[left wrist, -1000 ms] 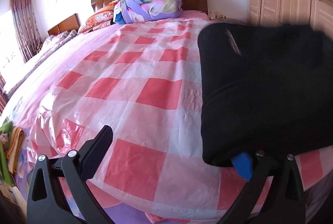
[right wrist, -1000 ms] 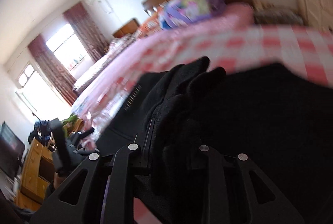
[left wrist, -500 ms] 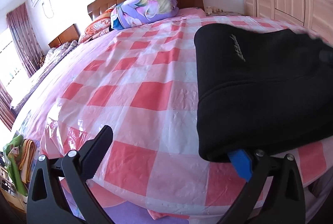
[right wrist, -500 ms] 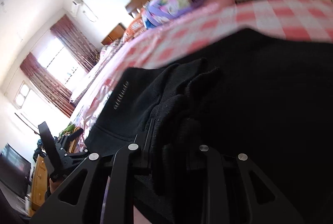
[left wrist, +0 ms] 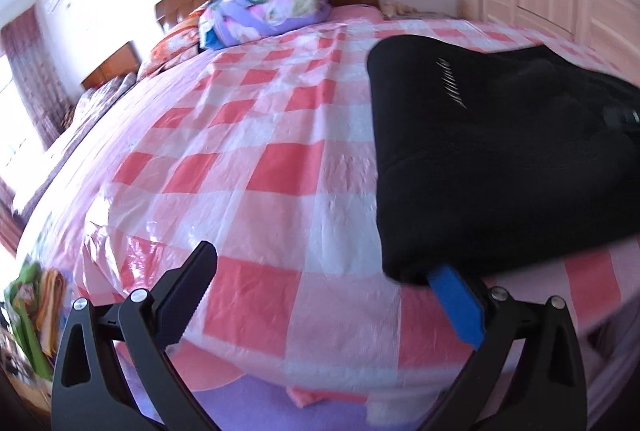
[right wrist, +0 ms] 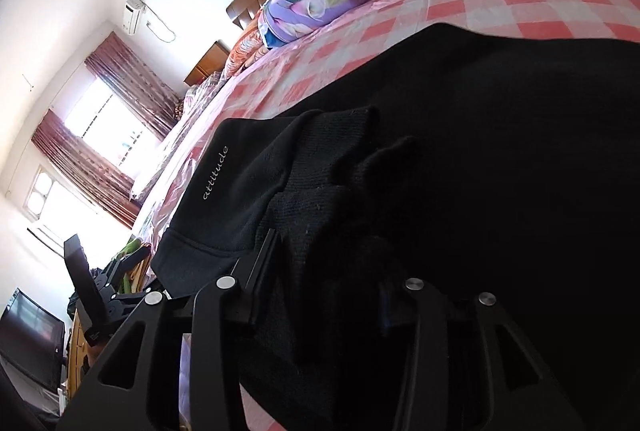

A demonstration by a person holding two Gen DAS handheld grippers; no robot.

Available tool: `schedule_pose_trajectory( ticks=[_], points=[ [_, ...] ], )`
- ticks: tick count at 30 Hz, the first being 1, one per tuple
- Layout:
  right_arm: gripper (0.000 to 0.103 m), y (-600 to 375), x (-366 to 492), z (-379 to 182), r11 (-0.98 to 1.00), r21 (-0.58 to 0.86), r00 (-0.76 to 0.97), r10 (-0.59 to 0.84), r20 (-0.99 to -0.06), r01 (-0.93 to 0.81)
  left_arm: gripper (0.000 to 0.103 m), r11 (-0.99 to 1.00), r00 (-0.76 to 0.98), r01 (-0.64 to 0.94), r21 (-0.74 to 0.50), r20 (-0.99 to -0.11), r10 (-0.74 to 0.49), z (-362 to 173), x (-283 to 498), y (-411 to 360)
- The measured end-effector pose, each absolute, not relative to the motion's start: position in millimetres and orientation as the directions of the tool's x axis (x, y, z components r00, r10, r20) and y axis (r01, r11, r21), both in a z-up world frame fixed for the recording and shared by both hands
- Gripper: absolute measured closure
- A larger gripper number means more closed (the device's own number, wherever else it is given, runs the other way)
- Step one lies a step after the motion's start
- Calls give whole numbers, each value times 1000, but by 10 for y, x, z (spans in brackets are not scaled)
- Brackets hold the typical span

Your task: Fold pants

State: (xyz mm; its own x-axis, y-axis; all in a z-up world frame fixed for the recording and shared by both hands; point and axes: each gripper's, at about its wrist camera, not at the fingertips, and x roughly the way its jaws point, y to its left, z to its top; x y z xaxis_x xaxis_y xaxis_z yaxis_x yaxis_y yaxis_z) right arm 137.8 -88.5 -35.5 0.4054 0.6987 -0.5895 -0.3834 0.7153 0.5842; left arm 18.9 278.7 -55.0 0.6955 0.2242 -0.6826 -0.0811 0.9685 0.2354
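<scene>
Pants [left wrist: 488,159] lying folded near the bed [left wrist: 256,167] foot edge. Right gripper [right wrist: 320,263] jaws clamping bunched cuff fabric, apparently carrying a fold across; left gripper [left wrist: 320,291] jaws gaping, holding nothing. Next: lay, release, smooth.

Bright daylight from blown-out windows [right wrist: 108,119]; glare on plastic sheet [left wrist: 168,231]. Black pants [right wrist: 500,151] swallow detail. Motion blur at left view's edges; heavy fisheye vignetting.

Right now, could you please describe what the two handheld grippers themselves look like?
The left gripper is matte black plastic with triangular cut-outs, silver rivets, a serrated inner edge on one finger and a blue pad on the other. The right gripper has the same black frame and silver rivets. No cables, sleeves or hands show.
</scene>
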Motion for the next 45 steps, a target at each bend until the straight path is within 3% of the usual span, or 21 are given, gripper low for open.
schedule_pose_trajectory(
  ticks=[3,7,11,12,18,25,28,30,32,37,38,40,42,45],
  points=[
    [55,-970,1307,-272,752,538,436,660,-612,-382,2,968,699,-32,249,-687,200,-447,12,2806],
    [49,-900,1207,69,843,333,567,533,-629,-423,2,979,762,-50,197,-626,165,-48,-77,2931],
    [22,-338,1325,326,799,191,555,546,-627,-570,2,986,816,-86,144,-558,152,351,296,2887],
    [21,-197,1363,333,783,164,546,550,-632,-600,2,989,826,-73,126,-549,131,427,486,2832],
    [21,541,1486,-100,701,8,427,444,-788,-713,2,999,754,-1,53,-656,36,323,1584,2442],
    [18,311,1392,-196,693,22,451,493,-744,-721,2,995,753,95,14,-655,-63,68,1834,2109],
    [17,383,1400,-191,693,5,460,485,-744,-721,2,998,663,21,65,-748,35,-248,2161,2226],
    [17,358,1423,-175,691,20,455,497,-739,-722,1,995,572,6,-103,-816,-87,-462,2323,2467],
    [17,332,1447,-172,691,38,448,509,-735,-722,1,980,582,-36,-195,-801,-138,-426,2324,2653],
    [16,334,1430,-174,692,30,455,507,-732,-722,2,987,766,-120,-107,-643,23,88,1927,2773],
    [16,344,1443,-177,692,28,456,504,-733,-721,2,985,753,-175,11,-643,141,126,1939,2733],
    [16,347,1438,-177,693,23,459,501,-733,-720,2,971,714,-203,129,-659,237,78,2038,2689],
    [16,339,1425,-177,693,29,457,506,-731,-720,2,982,655,-152,113,-732,186,-121,2199,2701],
    [16,330,1434,-175,692,38,453,512,-730,-721,1,976,618,-155,153,-755,217,-321,2337,2733]
  ],
)
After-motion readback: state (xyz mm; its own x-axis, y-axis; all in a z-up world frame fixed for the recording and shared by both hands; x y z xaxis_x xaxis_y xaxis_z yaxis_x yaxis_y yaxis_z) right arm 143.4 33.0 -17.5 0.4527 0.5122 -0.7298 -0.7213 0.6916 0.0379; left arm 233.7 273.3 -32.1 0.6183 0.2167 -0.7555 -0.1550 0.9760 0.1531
